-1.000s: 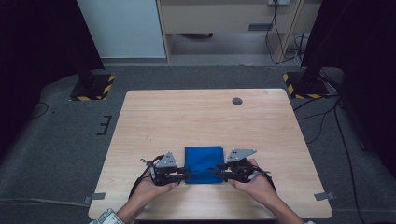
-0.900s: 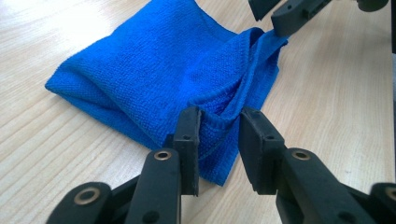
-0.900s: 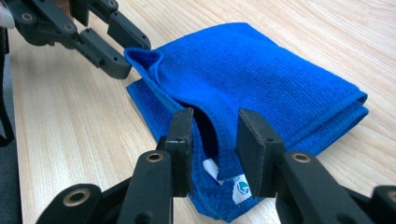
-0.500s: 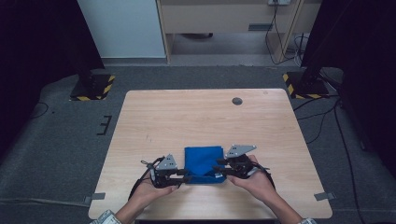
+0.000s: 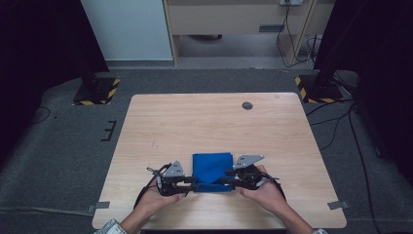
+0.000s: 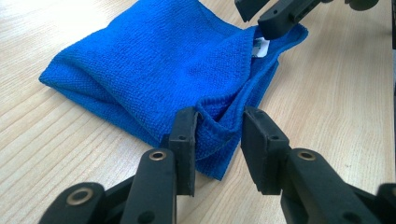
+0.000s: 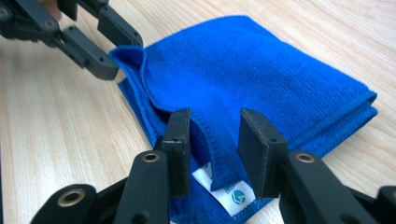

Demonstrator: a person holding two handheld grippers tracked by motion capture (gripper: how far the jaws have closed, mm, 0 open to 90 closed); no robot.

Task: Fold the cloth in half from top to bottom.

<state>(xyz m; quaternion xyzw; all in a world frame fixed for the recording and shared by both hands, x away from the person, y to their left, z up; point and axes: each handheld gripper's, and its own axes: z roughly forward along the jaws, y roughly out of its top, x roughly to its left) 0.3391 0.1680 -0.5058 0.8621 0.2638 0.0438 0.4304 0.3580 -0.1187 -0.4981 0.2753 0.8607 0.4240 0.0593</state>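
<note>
— So where is the blue cloth [image 5: 212,168] sitting?

— Folded, on the near part of the wooden tabletop [image 5: 214,122], right between the two hands. The left tongs [image 5: 193,184] come at its near-left corner and the right tongs [image 5: 226,179] at its near-right corner.

— Are the left tongs [image 6: 217,140] pinching it?

— Not pinching. In the left gripper view the jaws stand spread, with a raised fold of the cloth's [image 6: 163,65] top layer between them. The fold touches the left jaw's pad; the right jaw stands clear of it.

— And the right tongs [image 7: 212,140]?

— Much the same in the right gripper view: jaws spread, astride the upturned edge of the top layer of the cloth [image 7: 261,79], just above a white label [image 7: 224,190] sewn at that corner. I cannot tell whether either pad touches the fabric there.

— Does the other tool show in that view?

— Yes, the left tongs [image 7: 122,52] appear at the upper left, at the far corner of the same edge, where the top layer lifts slightly.

— Anything else on the tabletop?

— A small dark round disc [image 5: 247,105] near the far edge, well apart from the cloth.
</note>
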